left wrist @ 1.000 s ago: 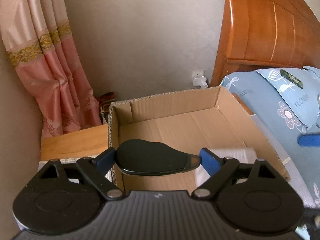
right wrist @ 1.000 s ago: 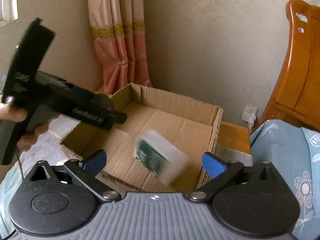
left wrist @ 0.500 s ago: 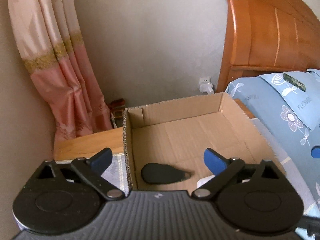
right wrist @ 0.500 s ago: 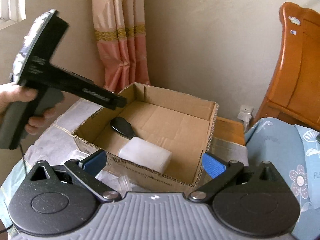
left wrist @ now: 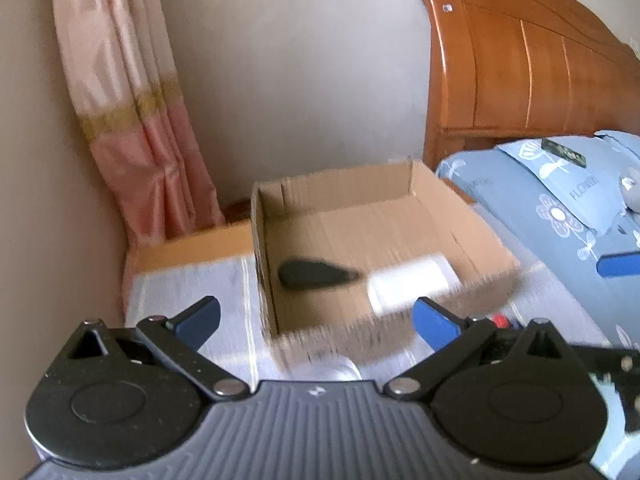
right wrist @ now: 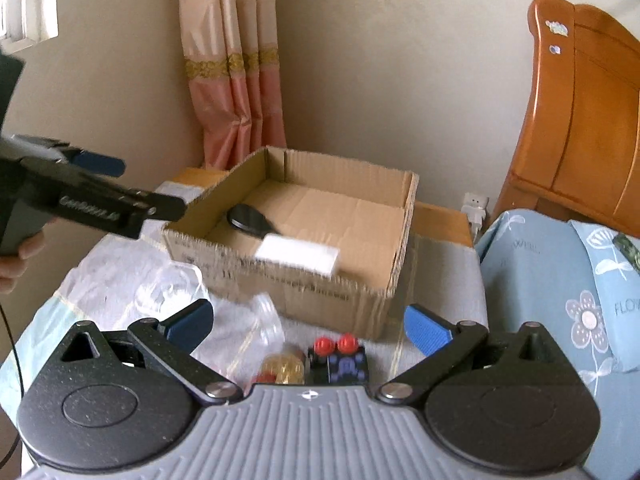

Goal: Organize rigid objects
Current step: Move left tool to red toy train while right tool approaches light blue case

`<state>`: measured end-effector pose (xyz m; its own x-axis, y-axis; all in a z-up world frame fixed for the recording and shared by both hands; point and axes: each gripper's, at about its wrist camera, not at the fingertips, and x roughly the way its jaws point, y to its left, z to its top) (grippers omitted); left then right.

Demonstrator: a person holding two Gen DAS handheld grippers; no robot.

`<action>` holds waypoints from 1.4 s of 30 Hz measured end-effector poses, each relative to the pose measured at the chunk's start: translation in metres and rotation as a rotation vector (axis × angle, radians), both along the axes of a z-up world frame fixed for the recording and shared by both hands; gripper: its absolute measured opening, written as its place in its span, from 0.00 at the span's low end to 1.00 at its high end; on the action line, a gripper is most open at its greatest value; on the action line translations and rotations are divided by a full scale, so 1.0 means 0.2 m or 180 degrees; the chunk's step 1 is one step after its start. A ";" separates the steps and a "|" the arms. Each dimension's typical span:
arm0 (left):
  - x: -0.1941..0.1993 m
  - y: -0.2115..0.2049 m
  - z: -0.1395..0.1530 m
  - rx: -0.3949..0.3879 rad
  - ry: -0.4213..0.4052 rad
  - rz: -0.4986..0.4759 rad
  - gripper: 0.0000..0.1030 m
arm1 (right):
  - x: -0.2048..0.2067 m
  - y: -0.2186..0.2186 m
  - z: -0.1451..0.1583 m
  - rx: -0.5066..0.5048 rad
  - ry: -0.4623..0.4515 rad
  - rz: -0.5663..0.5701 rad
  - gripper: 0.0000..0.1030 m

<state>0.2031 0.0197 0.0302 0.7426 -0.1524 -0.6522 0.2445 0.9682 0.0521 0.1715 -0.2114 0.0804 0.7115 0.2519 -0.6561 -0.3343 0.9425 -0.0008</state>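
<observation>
An open cardboard box stands on a grey-covered surface. A black oval object and a white block lie inside it. My left gripper is open and empty, in front of the box; it also shows at the left of the right wrist view. My right gripper is open and empty, in front of the box, above a black toy with red knobs and a small amber item.
Clear plastic bags lie left of the toys. A wooden headboard and blue floral bedding are on the right. A pink curtain hangs at the back left. A wall socket sits behind the box.
The black object left my left gripper and the white block left my right gripper; both now lie in the box. Both grippers have pulled back from the box.
</observation>
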 end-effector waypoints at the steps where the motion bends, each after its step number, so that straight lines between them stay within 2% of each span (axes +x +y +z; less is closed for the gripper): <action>1: -0.03 0.00 -0.02 -0.0023 0.0019 0.0001 0.99 | -0.02 -0.01 -0.02 0.0008 0.0008 -0.0008 1.00; 5: -0.14 0.03 -0.11 -0.0132 0.0076 0.0031 0.99 | -0.09 -0.07 -0.11 0.0047 0.0104 -0.0047 1.00; 8: -0.21 0.03 -0.18 -0.0116 0.0134 0.0053 0.99 | -0.14 -0.10 -0.20 0.0004 0.0185 -0.0040 1.00; 13: -0.34 0.04 -0.26 -0.0140 0.0216 0.0013 0.99 | -0.21 -0.14 -0.36 -0.0236 0.0349 0.0027 1.00; 18: -0.44 0.04 -0.35 -0.0174 0.0303 -0.0057 0.99 | -0.22 -0.14 -0.50 -0.0442 0.0373 0.0094 1.00; 28: -0.52 0.02 -0.50 -0.0073 0.0424 -0.0013 0.99 | -0.14 -0.13 -0.56 -0.0328 0.0426 0.0214 1.00; 32: -0.51 0.04 -0.54 -0.0124 0.0497 0.0041 0.99 | -0.11 -0.14 -0.57 -0.0223 0.0402 0.0266 1.00; 42: -0.49 0.13 -0.59 -0.0102 0.0573 0.0195 0.99 | -0.02 -0.16 -0.58 -0.0187 0.0308 0.0257 1.00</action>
<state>0.1046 0.0456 -0.0868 0.6230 -0.1332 -0.7708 0.1875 0.9821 -0.0182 0.1672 -0.2437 -0.0357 0.6232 0.2649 -0.7359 -0.4103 0.9117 -0.0193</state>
